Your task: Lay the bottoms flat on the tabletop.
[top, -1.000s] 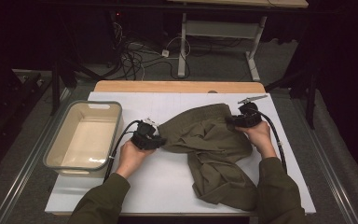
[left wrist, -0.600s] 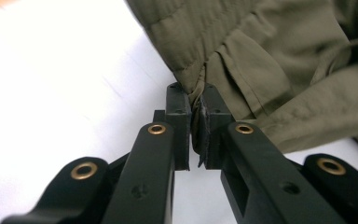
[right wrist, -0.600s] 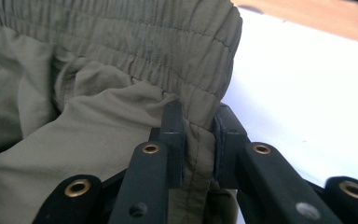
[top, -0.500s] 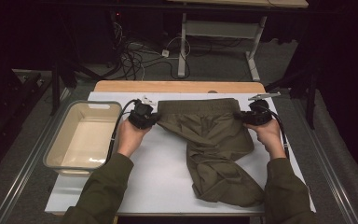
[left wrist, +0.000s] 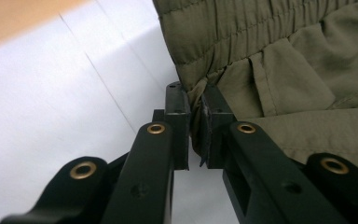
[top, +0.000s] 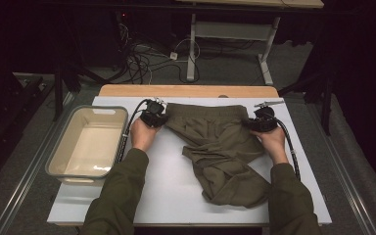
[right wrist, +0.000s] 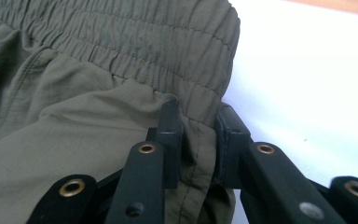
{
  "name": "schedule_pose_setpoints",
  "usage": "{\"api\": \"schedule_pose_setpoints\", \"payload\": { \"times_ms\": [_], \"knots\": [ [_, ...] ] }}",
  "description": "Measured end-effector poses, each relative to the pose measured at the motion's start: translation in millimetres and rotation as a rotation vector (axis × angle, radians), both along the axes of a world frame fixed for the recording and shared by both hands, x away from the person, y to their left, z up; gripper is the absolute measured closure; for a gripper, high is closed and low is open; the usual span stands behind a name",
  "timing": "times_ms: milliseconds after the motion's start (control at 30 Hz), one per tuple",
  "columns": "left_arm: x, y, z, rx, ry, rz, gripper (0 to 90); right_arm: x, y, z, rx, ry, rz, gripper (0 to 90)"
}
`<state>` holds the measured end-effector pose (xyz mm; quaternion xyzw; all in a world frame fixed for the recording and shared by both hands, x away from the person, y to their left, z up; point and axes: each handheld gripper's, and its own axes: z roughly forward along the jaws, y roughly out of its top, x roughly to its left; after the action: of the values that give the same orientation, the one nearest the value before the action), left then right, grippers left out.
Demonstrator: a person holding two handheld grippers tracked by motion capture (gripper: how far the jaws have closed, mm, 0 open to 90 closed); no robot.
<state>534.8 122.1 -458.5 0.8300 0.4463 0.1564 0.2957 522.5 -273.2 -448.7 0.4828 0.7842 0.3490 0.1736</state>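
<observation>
High view shows the olive shorts (top: 215, 147) lying on the white table (top: 171, 196), waistband stretched between the left gripper (top: 157, 119) and right gripper (top: 255, 125), both clamped on its side seams. The pinches look thin, so I judge further pulling apart could slip the fabric free and let the bunched legs below stay crumpled.

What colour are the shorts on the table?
Olive green shorts, plain, no pattern; clearest in the high view.

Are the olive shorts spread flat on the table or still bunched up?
Partly spread. The shorts have their waistband stretched straight between the left tool and right tool, but the legs lie crumpled and folded over below.
</observation>
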Motion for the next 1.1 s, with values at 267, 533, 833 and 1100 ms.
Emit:
{"api": "schedule_pose_setpoints", "payload": {
  "times_ms": [267, 533, 833, 1100],
  "knots": [
    [-6.0, 1.8, 6.0, -0.071, 0.039, -0.010, 53.5, -5.7, -9.8, 4.7, 0.054, 0.026, -0.005, 51.8],
    [-37.7, 1.7, 30.8, -0.143, -0.011, -0.068, 36.9, -39.9, -25.4, 28.0, 0.102, -0.014, 0.025, 35.7],
    [-82.4, 1.8, 45.4, -0.177, -0.035, -0.161, 36.2, -91.2, -30.6, 34.4, 0.094, -0.058, 0.068, 34.8],
    [-114.1, 4.6, 46.9, -0.209, -0.041, -0.238, 36.7, -135.7, -38.3, 23.3, 0.077, -0.039, 0.088, 33.3]
  ]
}}
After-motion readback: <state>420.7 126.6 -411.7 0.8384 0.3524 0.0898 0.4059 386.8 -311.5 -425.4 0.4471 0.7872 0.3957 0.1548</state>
